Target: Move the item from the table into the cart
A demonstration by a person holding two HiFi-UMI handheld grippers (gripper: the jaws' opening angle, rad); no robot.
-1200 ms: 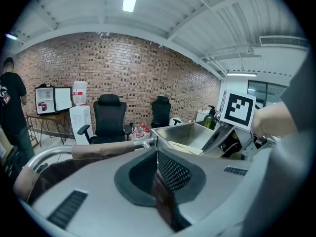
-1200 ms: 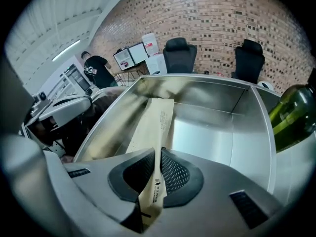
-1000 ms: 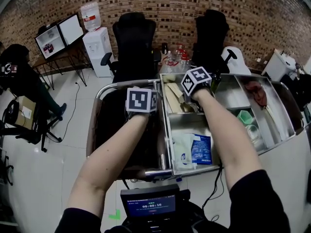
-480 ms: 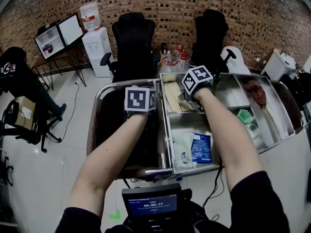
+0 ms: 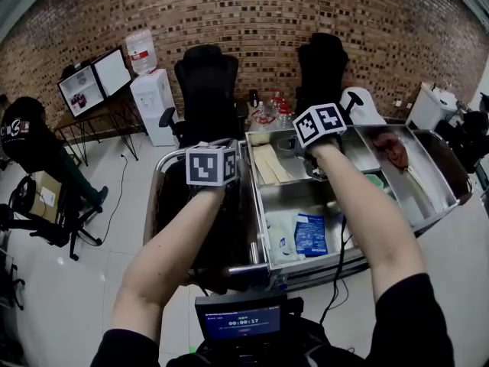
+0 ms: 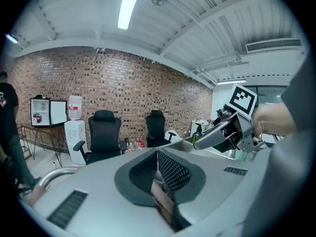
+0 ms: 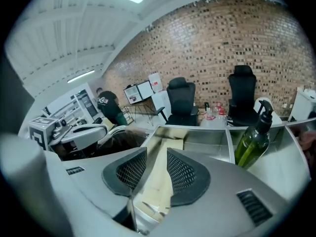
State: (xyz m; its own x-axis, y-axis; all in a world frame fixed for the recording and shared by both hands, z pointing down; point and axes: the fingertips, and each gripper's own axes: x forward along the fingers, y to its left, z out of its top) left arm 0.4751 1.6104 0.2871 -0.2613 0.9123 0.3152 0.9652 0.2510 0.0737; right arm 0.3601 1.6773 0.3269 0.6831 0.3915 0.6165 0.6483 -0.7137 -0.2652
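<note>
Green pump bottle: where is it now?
In the right gripper view, the green pump bottle stands upright at the right, just across the steel divider from the beige packets.

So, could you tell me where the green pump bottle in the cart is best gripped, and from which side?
Probably round the green body of the pump bottle, just below its shoulder, coming from the near side with jaws level. It stands upright, its black pump head is narrow and lopsided, and the steel divider stands close on its left in the right gripper view.
</note>
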